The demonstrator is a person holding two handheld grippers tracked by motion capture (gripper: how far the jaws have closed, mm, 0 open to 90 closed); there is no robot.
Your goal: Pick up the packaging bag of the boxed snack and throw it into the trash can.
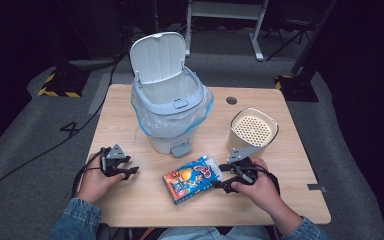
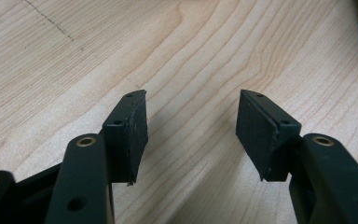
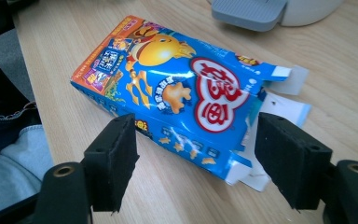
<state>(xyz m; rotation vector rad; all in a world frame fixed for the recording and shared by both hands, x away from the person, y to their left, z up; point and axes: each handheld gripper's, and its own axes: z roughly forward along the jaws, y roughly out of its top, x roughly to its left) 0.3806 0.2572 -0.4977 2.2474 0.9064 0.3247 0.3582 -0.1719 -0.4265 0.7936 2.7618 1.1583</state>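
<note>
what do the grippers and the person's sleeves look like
Both the left gripper and the right gripper are black, each topped by a grey three-cornered plate. Flat black pads sit on arms with brass-ringed holes. A black cable trails from the left one. The sleeves are blue denim.

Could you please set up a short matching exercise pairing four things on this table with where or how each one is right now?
Things:
1. pedal bin
2. snack box
3. beige perforated container
4. left claw

States:
A. open over bare wood
B. lying flat, its end torn open, in front of the right claw
C. lid up, lined with a plastic bag
D. standing at the table's right side, behind the right hand

Pairs: 1-C, 2-B, 3-D, 4-A
</note>
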